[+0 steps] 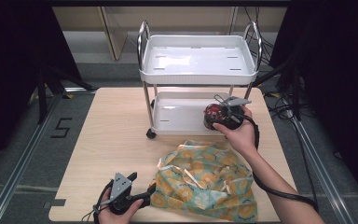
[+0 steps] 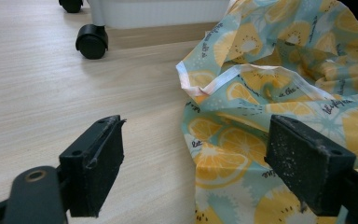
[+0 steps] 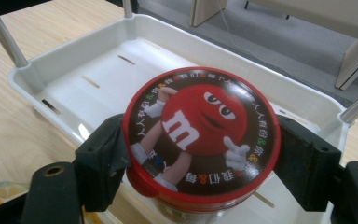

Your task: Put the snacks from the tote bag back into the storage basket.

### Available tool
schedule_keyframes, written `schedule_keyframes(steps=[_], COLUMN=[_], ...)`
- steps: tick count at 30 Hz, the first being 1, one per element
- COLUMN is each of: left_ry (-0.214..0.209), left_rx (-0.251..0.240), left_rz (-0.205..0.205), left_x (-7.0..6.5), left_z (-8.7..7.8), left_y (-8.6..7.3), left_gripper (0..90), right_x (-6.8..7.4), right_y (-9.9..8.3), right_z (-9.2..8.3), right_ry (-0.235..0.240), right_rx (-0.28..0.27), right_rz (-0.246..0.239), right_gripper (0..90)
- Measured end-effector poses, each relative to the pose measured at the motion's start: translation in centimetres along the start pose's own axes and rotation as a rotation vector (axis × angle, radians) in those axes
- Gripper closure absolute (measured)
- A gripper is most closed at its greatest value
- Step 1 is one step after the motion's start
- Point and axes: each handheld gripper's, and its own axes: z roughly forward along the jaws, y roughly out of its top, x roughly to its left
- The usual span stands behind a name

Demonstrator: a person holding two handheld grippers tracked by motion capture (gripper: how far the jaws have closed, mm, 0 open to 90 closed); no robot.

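A round candy jar (image 3: 200, 140) with a red lid bearing a red cartoon figure sits between the jaws of my right gripper (image 3: 200, 158), which is shut on it. In the high view that right gripper (image 1: 220, 116) holds the jar (image 1: 213, 113) over the right end of the cart's lower tray (image 1: 177, 114). My left gripper (image 1: 137, 184) rests near the table's front edge, open with nothing between its fingers, its right jaw over the edge of a teal cloth bag (image 1: 205, 179) printed with orange slices. The cloth bag (image 2: 279, 102) lies crumpled in the left gripper view too.
A small white two-tier cart (image 1: 198, 70) with chrome posts and black castors (image 2: 92, 41) stands at the back of the wooden table (image 1: 112, 135). Its top tray holds nothing. Bare wood lies left of the cart and the bag.
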Motion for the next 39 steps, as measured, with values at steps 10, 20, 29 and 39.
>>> schedule_keyframes(steps=[10, 20, 29, 39], left_ry=[-0.015, -0.006, -0.015, -0.015], left_rx=[-0.019, -0.010, -0.016, -0.011], left_rz=[-0.004, 0.006, -0.004, 0.005], left_x=[0.1, 0.1, -0.2, 0.0], left_z=[0.0, -0.1, 0.1, -0.1], left_y=[0.0, 0.1, 0.0, 0.0], left_gripper=[18.9, 18.9, 18.9, 18.9], right_x=[0.2, 0.0, -0.1, -0.3], right_y=[0.0, -0.2, -0.3, -0.4], right_z=[0.4, 0.6, 0.9, 1.1], right_ry=[-0.004, -0.012, -0.015, -0.021], right_rx=[0.008, 0.002, 0.005, 0.007], right_rz=[0.009, 0.011, 0.008, 0.018], right_gripper=[26.2, 26.2, 26.2, 26.2])
